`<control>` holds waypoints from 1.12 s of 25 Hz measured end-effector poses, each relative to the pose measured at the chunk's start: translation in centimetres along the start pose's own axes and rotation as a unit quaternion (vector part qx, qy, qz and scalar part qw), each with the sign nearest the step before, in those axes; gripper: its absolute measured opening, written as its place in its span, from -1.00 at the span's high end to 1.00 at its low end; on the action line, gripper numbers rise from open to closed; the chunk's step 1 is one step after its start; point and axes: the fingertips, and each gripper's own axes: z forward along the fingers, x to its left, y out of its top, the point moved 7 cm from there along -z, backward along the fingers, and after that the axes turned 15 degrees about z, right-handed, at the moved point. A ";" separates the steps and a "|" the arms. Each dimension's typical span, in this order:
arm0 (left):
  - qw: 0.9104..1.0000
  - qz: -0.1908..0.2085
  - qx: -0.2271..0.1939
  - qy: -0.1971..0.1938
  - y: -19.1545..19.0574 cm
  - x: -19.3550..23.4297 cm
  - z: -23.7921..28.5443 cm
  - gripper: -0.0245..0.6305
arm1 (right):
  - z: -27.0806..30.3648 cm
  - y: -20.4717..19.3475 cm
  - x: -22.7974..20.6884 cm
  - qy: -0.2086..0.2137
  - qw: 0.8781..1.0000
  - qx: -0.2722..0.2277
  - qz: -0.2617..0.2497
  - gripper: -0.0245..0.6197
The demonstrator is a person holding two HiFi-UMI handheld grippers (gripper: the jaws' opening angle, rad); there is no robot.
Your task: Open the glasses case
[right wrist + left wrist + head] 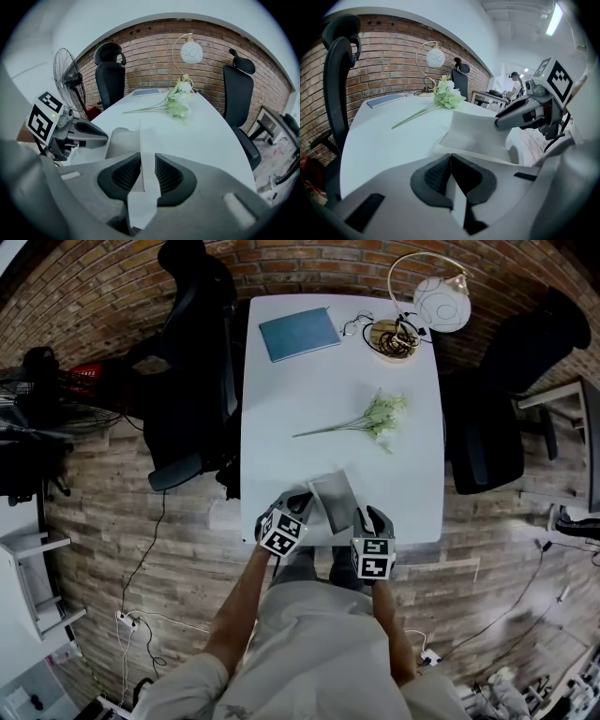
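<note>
The glasses case (334, 499) lies low centre in the head view, at the table's (281, 399) near edge. The right gripper (143, 172) pinches its thin flap, and the left gripper (451, 164), pads together, seems to clamp the base edge. Peel the flap slowly, keeping the base pinned

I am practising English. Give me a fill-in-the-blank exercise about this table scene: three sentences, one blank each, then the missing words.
1. The raised flap of the glasses case is clamped between the jaws of the person's ____ gripper.
2. The book at the far corner of the table, beyond the flower sprig, is ____ in colour.
3. The wall behind the table is built of ____.

Missing words: right; blue; brick.
</note>
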 end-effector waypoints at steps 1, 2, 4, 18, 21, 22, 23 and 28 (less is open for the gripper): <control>1.000 -0.001 0.000 0.001 0.0 0.0 0.0 0.90 | -0.1 0.1 0.2 0.000 1.000 -0.004 -0.008 0.61; 1.000 -0.001 -0.001 0.002 0.0 0.0 -0.1 0.90 | -0.3 0.2 0.4 0.001 1.000 -0.009 -0.014 0.61; 1.000 -0.003 -0.004 0.005 0.1 0.1 -0.2 0.90 | -0.4 0.3 0.6 0.002 1.000 -0.016 -0.023 0.61; 0.998 -0.003 -0.056 0.040 2.2 0.9 -3.1 0.90 | -2.3 2.4 2.3 0.009 0.996 -0.076 -0.044 0.61; 0.994 0.005 -0.089 0.059 4.0 1.4 -5.0 0.90 | -3.4 3.8 3.0 0.015 0.991 -0.113 -0.069 0.61; 0.993 0.008 -0.101 0.065 4.6 1.5 -5.7 0.90 | -3.9 4.4 3.4 0.017 0.989 -0.124 -0.075 0.61; 0.991 0.011 -0.110 0.070 5.1 1.6 -6.4 0.90 | -4.6 5.1 3.8 0.021 0.988 -0.135 -0.079 0.61; 0.983 0.018 -0.159 0.095 7.6 2.3 -9.7 0.90 | -7.8 8.1 6.0 0.047 0.976 -0.195 -0.086 0.61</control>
